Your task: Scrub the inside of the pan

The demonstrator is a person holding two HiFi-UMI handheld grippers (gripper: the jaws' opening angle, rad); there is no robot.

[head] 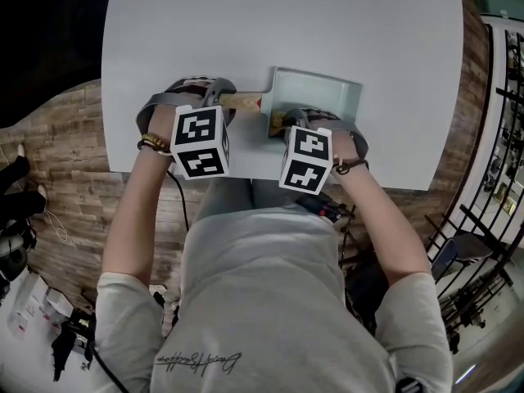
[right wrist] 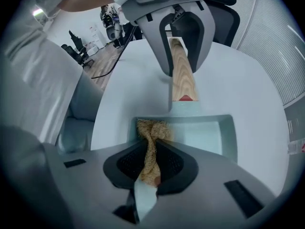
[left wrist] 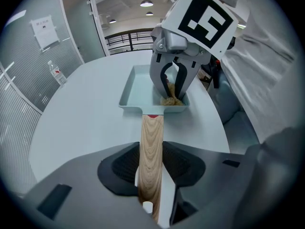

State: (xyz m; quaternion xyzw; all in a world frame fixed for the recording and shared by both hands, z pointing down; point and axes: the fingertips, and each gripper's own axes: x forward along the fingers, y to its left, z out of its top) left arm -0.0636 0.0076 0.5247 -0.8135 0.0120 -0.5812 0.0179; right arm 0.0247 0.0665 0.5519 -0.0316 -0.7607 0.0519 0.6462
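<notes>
A pale teal rectangular pan lies on the white table, its wooden handle pointing left. My left gripper is shut on that handle, which runs between the pads toward the pan. My right gripper points down into the pan's handle-side corner, shut on a tan fibrous scrubber. The scrubber's tuft rests against the pan floor by the near wall. In the left gripper view the right gripper stands over the scrubber.
The pan sits near the table's front edge, close to the person's body. A water bottle stands far across the table. Wood flooring, an office chair and a black railing surround the table.
</notes>
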